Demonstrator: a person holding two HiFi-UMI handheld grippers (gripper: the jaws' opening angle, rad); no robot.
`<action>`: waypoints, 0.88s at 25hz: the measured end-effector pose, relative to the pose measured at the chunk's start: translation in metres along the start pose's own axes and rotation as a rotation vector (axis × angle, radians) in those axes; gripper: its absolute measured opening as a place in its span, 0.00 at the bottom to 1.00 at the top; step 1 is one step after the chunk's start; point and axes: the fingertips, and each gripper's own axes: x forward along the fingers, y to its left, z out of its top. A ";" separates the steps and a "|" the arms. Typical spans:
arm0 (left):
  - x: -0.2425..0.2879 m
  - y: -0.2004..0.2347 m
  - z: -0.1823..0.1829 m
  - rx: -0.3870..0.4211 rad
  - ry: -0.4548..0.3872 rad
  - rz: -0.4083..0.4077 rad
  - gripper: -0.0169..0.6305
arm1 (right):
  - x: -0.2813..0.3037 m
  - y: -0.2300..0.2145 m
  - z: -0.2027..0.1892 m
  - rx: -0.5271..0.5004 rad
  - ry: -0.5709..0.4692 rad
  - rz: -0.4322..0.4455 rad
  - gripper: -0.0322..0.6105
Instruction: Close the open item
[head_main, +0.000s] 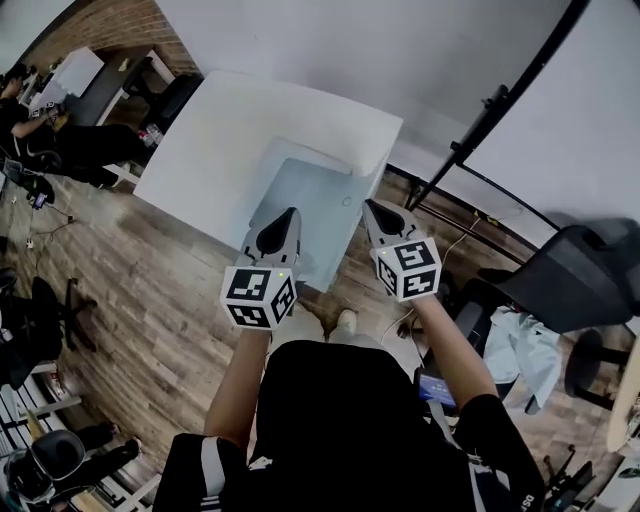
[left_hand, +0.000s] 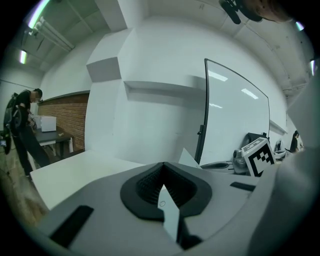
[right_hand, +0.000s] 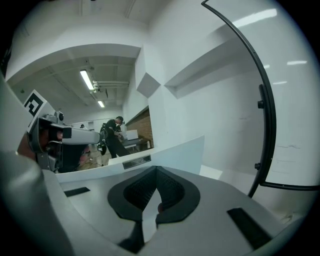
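Note:
The open item (head_main: 312, 205) lies on the near edge of a white table (head_main: 220, 130): a flat pale grey-blue base with a white lid (head_main: 330, 155) raised at its far side. My left gripper (head_main: 290, 213) hovers over the base's near left part, jaws together with nothing between them. Over the base's right edge my right gripper (head_main: 368, 204) is likewise shut and empty. In the right gripper view the lid (right_hand: 170, 152) stands just beyond the right gripper (right_hand: 156, 172). In the left gripper view only a white corner (left_hand: 188, 159) shows past the left gripper (left_hand: 162, 170).
A black stand pole (head_main: 490, 110) slants across at the right, beside a dark office chair (head_main: 580, 270). People work at a desk (head_main: 30, 110) at the far left over wooden floor (head_main: 150, 290). A whiteboard (left_hand: 235, 120) stands behind the table.

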 end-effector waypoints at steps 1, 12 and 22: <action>-0.003 0.003 0.001 0.000 -0.002 0.010 0.04 | 0.003 0.003 0.002 -0.004 -0.003 0.007 0.11; -0.023 0.047 0.004 -0.021 -0.015 0.081 0.04 | 0.041 0.034 0.025 -0.044 -0.007 0.071 0.11; -0.022 0.106 0.008 -0.054 -0.018 0.133 0.04 | 0.090 0.061 0.037 -0.087 0.022 0.116 0.11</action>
